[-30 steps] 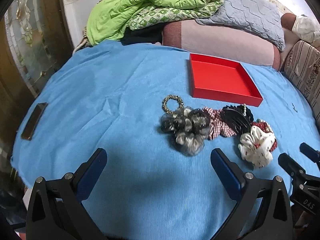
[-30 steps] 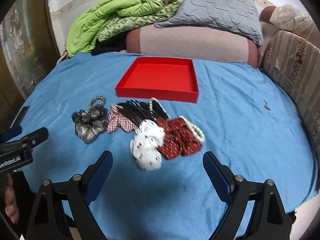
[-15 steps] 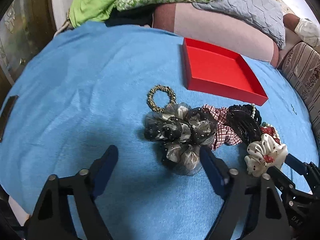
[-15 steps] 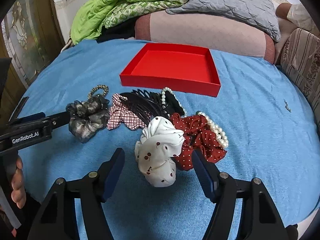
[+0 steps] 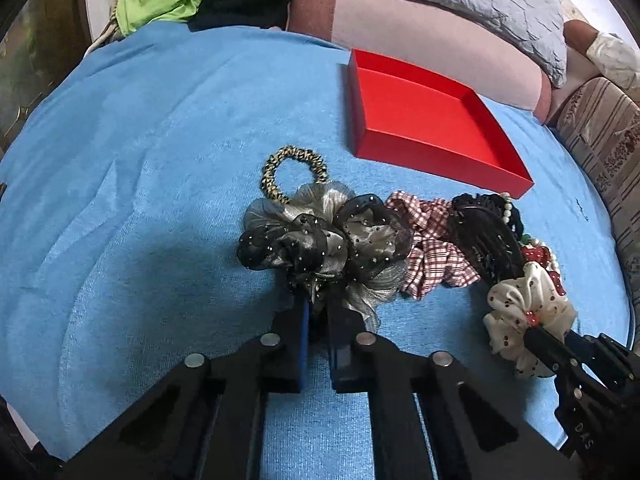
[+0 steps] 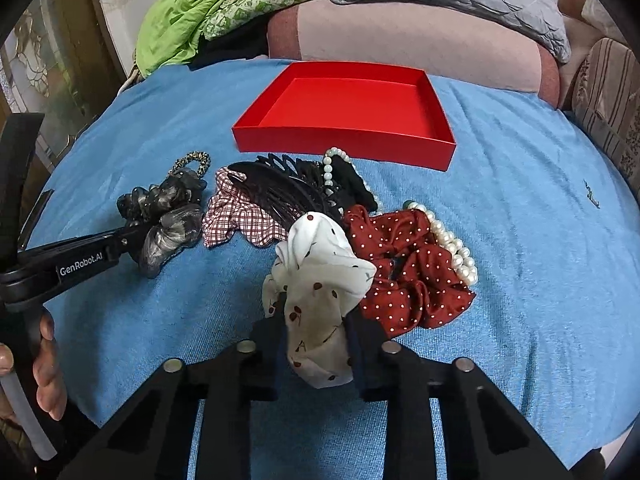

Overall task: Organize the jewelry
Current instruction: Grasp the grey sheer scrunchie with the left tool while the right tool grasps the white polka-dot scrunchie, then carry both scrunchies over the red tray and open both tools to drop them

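My left gripper (image 5: pixel 316 304) is shut on the near edge of the grey-black organza scrunchie (image 5: pixel 320 240) at the left end of the pile. My right gripper (image 6: pixel 316 316) is closing, its pads pressing the white cherry-print scrunchie (image 6: pixel 320 264) between them. Behind lie a leopard hair tie (image 5: pixel 294 158), a plaid scrunchie (image 6: pixel 236 216), a black claw clip (image 6: pixel 280 188), a red dotted scrunchie (image 6: pixel 404 272) and a pearl bracelet (image 6: pixel 452 244). The red tray (image 6: pixel 344 146) stands open and bare at the back.
Everything rests on a blue cloth (image 6: pixel 520 240). Pink and grey pillows (image 6: pixel 420 40) and a green blanket (image 6: pixel 192 20) are piled behind the tray. A striped cushion (image 6: pixel 608 104) is at the right. A person's hand (image 6: pixel 46 376) holds the left gripper's handle.
Both grippers came down and forward onto the pile and shut: the left on the grey-black scrunchie, the right on the white scrunchie, which now bunches up between the pads.
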